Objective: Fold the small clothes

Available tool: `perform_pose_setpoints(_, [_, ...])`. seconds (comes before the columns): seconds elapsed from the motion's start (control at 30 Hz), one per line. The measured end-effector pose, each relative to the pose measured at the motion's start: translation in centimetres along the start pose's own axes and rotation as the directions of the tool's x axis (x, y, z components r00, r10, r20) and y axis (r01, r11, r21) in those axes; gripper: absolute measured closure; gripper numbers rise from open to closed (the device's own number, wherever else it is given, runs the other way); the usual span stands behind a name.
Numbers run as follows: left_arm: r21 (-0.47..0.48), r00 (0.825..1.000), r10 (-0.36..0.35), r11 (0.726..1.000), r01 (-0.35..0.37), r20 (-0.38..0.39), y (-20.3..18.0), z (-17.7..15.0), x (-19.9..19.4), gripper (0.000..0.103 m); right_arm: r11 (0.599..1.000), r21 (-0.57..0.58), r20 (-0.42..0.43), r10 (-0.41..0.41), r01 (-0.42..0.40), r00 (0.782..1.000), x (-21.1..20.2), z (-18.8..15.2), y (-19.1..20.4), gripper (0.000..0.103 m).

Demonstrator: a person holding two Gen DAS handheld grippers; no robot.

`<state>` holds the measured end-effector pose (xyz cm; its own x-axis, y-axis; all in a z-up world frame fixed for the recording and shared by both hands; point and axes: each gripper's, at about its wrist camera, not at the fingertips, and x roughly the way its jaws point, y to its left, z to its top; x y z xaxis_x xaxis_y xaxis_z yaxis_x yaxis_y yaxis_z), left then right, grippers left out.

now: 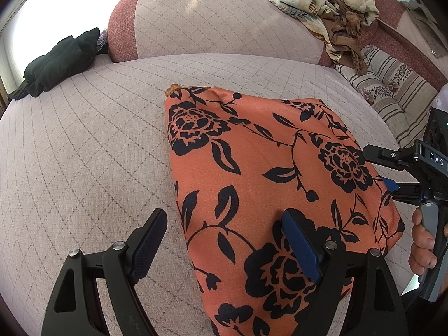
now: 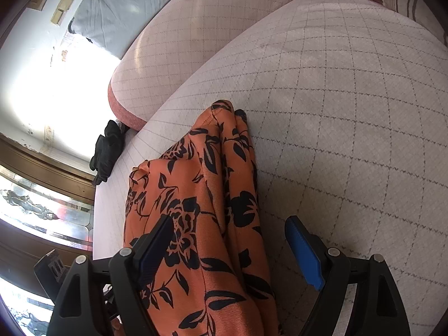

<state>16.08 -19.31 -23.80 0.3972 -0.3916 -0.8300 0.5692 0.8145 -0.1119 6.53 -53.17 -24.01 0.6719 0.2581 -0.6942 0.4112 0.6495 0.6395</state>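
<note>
On the quilted pink sofa seat (image 1: pixel 84 145) the orange black-flowered garment (image 1: pixel 266 168) lies lengthwise away from both wide-open, empty grippers, left gripper (image 1: pixel 224 246) straddling its left edge, right gripper (image 2: pixel 232 254) its right.

Orange cloth (image 1: pixel 252 173) with black flowers; pale grid-stitched sofa cover (image 1: pixel 84 154).

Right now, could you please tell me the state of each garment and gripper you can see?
Orange floral garment: folded, flat on the cushion.
Black garment: bunched at the cushion's edge.
Beige floral clothes: crumpled heap on the backrest.
Left gripper: open, empty.
Right gripper: open, empty.
</note>
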Motion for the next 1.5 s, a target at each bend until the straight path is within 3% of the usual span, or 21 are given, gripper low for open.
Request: perform_pose_setpoints(1.5, [-0.002, 1.000, -0.002, 1.000, 0.002, 0.000, -0.09, -0.13, 0.06, 0.018, 1.000, -0.003, -0.018, -0.010, 0.010, 1.000, 0.75, -0.21, -0.24, 0.019])
